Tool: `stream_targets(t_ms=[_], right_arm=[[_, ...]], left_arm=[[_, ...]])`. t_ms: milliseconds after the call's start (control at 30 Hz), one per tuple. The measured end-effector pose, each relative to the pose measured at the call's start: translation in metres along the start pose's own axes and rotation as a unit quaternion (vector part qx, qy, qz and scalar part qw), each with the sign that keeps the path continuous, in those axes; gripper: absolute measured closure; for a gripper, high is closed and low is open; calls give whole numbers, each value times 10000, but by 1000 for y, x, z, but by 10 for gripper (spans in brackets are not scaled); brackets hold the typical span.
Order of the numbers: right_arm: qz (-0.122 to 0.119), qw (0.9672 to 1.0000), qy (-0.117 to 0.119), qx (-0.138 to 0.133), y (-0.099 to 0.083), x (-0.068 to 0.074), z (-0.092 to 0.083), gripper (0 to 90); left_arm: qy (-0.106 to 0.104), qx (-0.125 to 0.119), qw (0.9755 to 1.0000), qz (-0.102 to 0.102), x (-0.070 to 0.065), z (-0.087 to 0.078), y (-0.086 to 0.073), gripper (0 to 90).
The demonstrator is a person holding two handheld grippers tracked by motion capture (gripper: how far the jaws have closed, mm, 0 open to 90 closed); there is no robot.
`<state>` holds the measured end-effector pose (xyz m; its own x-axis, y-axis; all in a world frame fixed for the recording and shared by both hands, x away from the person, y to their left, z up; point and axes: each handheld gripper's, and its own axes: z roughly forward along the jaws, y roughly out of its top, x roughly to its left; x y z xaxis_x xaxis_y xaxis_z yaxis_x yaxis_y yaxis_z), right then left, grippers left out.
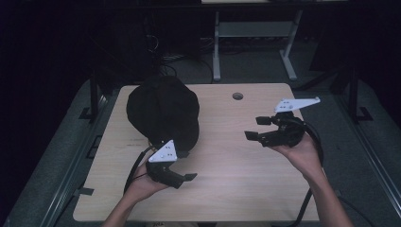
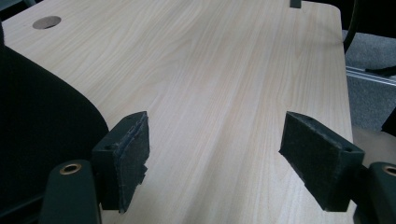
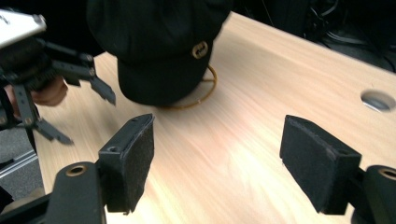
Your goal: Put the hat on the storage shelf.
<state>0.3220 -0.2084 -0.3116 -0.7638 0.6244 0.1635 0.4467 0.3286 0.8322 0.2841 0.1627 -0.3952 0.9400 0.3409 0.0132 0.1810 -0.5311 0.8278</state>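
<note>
Mostly the black cap (image 1: 163, 111) hides its wire stand (image 3: 205, 91); both hand-held grippers, left (image 1: 182, 158) & right (image 1: 257, 127), spread, empty.

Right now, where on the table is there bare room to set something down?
Bare wood runs between the black cap and the right gripper, and along the near edge past the left gripper. The far-left corner is crowded by the cap.

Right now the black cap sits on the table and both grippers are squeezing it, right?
Not quite. The black cap does sit on the table, but neither gripper squeezes it. The left gripper and right gripper stand open over bare wood, as both gripper views show.
</note>
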Motion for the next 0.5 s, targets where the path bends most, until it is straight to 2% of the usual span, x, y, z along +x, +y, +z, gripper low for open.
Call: stream_targets(t_ms=[33,67,100,200,233,267,300,333,367,467,500], right_arm=[[81,10000,-32,-26,-11,-2,-4,256],[81,10000,-32,-26,-11,-2,-4,256],[151,9999,-69,-32,-22,-4,-8,256],[226,9997,-122,-48,-33,-6,-11,256],[322,9994,-135,-82,-43,-9,-15,256],[322,9994,-135,-82,-43,-9,-15,256],[363,9991,-189,-75,-53,-10,-17,256],[363,9991,-189,-75,-53,-10,-17,256],[388,9989,-236,-92,-62,-11,-20,253],[402,9987,-312,-87,-71,-10,-23,249],[413,9985,-344,-127,-79,-8,-26,248]], left_arm=[[8,0,10000,-10,0,0,0,235],[8,0,10000,-10,0,0,0,235],[9,-3,10000,-8,0,0,0,235],[-1,12,10000,-25,0,1,0,235],[-11,10,10000,-23,0,2,0,235],[-11,10,10000,-23,0,2,0,235],[-17,34,10000,-8,0,2,1,235],[-17,34,10000,-8,0,2,1,235],[-28,13,10000,-19,-1,2,2,235],[-36,-3,10000,-10,-1,2,3,235],[-42,-6,10000,-9,-1,2,3,234]])
